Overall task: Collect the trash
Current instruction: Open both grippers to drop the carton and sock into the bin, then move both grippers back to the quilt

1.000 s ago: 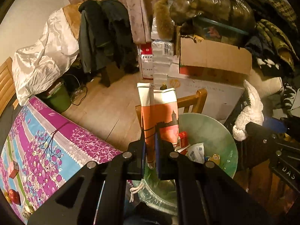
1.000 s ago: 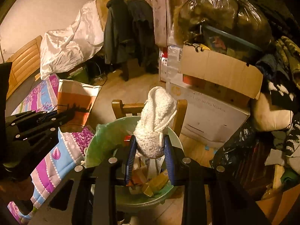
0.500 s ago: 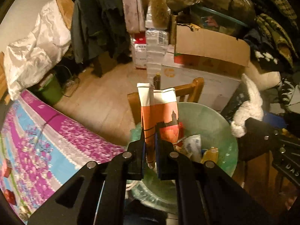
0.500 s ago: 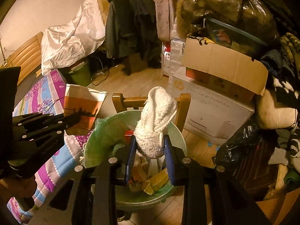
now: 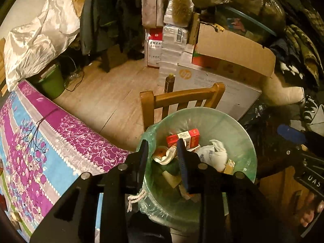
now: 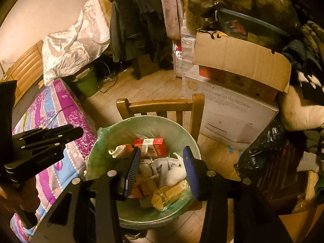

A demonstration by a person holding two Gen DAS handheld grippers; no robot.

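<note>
A round bin lined with a green bag [image 5: 239, 135] [image 6: 178, 129] stands on a wooden chair. It holds a red box [image 5: 183, 136] [image 6: 149, 144], the orange and white paper bag [image 5: 164, 154] [image 6: 121, 148], the white cloth [image 5: 217, 154] [image 6: 176, 174] and cardboard scraps. My left gripper [image 5: 163, 150] is open and empty above the bin's left side. My right gripper [image 6: 162, 158] is open and empty above the bin's middle. The left gripper also shows in the right wrist view [image 6: 77, 131].
A table with a purple and blue floral cloth [image 5: 40, 145] [image 6: 56, 109] lies left of the bin. The wooden chair back [image 5: 182, 97] [image 6: 160, 104] is behind it. Stacked cardboard boxes [image 5: 222, 77] [image 6: 239, 101], a green bucket [image 5: 51, 83] and black bags crowd the room.
Both grippers have opened. The paper bag dropped from the left gripper into the bin. The white cloth dropped from the right gripper into the bin.
</note>
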